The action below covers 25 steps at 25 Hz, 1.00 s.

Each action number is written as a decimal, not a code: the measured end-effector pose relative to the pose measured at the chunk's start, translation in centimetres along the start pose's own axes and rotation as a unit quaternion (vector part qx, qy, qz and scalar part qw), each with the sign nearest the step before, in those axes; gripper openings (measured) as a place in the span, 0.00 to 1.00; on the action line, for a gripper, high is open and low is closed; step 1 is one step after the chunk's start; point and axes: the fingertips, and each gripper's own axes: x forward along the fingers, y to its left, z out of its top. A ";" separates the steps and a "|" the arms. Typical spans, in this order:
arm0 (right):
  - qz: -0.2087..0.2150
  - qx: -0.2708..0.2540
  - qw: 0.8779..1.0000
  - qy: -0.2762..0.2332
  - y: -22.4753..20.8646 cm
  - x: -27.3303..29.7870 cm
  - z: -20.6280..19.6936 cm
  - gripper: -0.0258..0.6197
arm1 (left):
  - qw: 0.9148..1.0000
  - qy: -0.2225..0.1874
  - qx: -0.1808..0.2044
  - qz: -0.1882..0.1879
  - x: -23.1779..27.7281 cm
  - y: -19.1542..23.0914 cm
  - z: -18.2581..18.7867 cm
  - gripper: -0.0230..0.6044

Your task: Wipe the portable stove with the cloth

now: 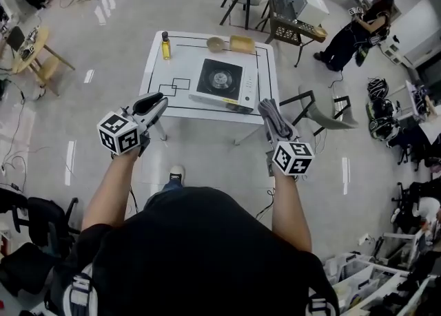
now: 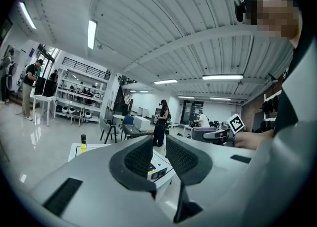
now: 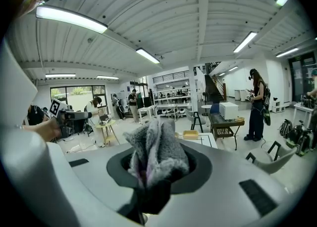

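The portable stove [image 1: 220, 80], white with a black burner top, sits on a white table [image 1: 265, 67] ahead of me. In the left gripper view a corner of the stove [image 2: 157, 169] shows through the gap between the jaws. A folded grey cloth [image 1: 274, 118] is pinched in my right gripper [image 1: 277, 129], short of the table's near right corner. From the right gripper [image 3: 158, 147] the cloth [image 3: 156, 157] stands up and hides the pads. My left gripper [image 1: 155, 106] hovers off the table's near left corner. Its [image 2: 158, 142] jaws are drawn almost together, with nothing between them.
On the table's far side stand a yellow bottle [image 1: 165, 45], a bowl [image 1: 216, 44] and a yellow box [image 1: 242, 44]. A grey chair [image 1: 324, 111] stands by the table's right side. A seated person [image 1: 358, 29] and more chairs are further back.
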 end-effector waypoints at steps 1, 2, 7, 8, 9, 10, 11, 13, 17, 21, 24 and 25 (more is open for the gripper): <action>-0.003 0.003 1.000 0.001 0.0 0.8 0.2 0.23 | 1.000 0.002 -0.001 -0.003 0.4 0.8 0.1 0.20; -0.006 0.005 1.000 0.001 0.0 1.6 0.4 0.23 | 1.000 0.004 -0.002 -0.006 0.8 1.7 0.3 0.20; -0.018 0.012 1.000 0.010 0.3 5.7 1.1 0.23 | 1.000 0.011 -0.006 -0.019 2.4 5.7 0.8 0.19; -0.021 0.013 1.000 0.013 0.5 6.3 1.2 0.23 | 1.000 0.012 -0.008 -0.021 2.6 6.4 0.8 0.19; -0.023 0.014 1.000 0.015 0.6 6.9 1.2 0.23 | 1.000 0.013 -0.011 -0.023 2.7 7.1 0.8 0.19; -0.025 0.015 0.999 0.017 0.8 7.5 1.3 0.23 | 0.999 0.014 -0.013 -0.025 2.9 7.8 0.8 0.19; -0.027 0.015 0.999 0.019 1.0 8.1 1.4 0.23 | 0.999 0.016 -0.014 -0.027 2.9 8.5 0.7 0.19; -0.031 0.015 0.999 0.023 1.3 9.1 1.7 0.23 | 0.999 0.018 -0.016 -0.030 3.1 9.9 0.7 0.19; -0.041 0.013 0.999 0.027 1.8 10.8 2.2 0.23 | 0.999 0.019 -0.021 -0.037 3.7 12.3 1.0 0.19; -0.052 0.014 0.998 0.028 2.4 11.6 2.6 0.23 | 0.998 0.021 -0.020 -0.048 4.0 13.8 1.3 0.18; -0.061 0.013 0.998 0.028 2.7 12.0 3.0 0.23 | 0.998 0.021 -0.019 -0.056 4.1 14.8 1.7 0.18; -0.064 0.012 0.997 0.029 2.7 12.2 3.1 0.23 | 0.998 0.022 -0.018 -0.057 4.1 15.1 1.8 0.18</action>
